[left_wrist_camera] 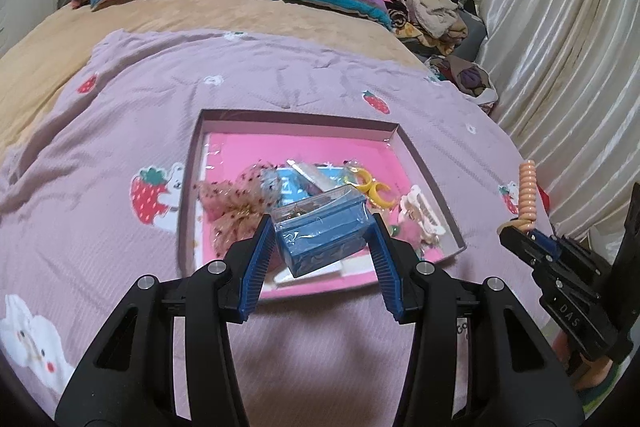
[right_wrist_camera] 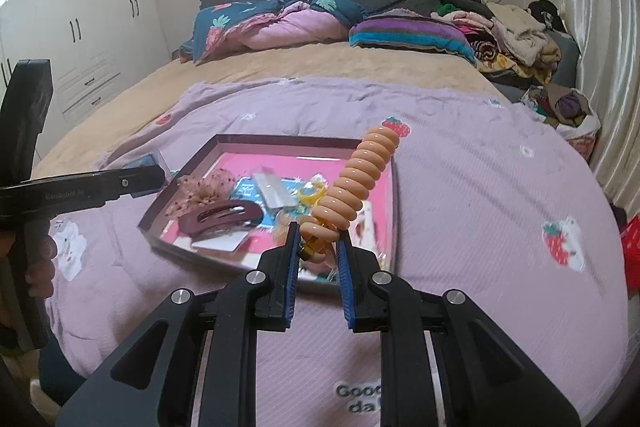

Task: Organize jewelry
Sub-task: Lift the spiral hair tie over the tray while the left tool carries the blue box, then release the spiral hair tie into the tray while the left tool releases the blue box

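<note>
- Left gripper (left_wrist_camera: 322, 227): jaws part-open, clamped on either side of a small blue box (left_wrist_camera: 320, 233). Box is clear-topped, wrapped in shiny film, tilted, held above the tray.
- Right gripper (right_wrist_camera: 318, 241): jaws drawn in close, pinching the lower end of a peach spiral hair tie (right_wrist_camera: 352, 183). The coil stands up and leans to the right from the fingertips; an amber piece sits at the pinched end.
- Tray (left_wrist_camera: 424, 163): shallow, pink-floored, dark rim, lying flat on a lilac strawberry-print blanket (left_wrist_camera: 120, 107) spread over the bed.
- In the tray: a dotted mesh bow (left_wrist_camera: 236, 199) at left, a yellow ring-shaped piece (left_wrist_camera: 372, 187) toward the right, a white claw clip (left_wrist_camera: 420, 211) by the right wall, a blue-and-white card under them.
- Right view adds a dark maroon hair clip (right_wrist_camera: 224, 217) in the tray's near-left corner.
- Right gripper sits off to the right of the tray, beyond its wall; left gripper over the tray's near half.
- Far end of bed: folded quilts, a striped towel, heaped clothes; curtain at right.
</note>
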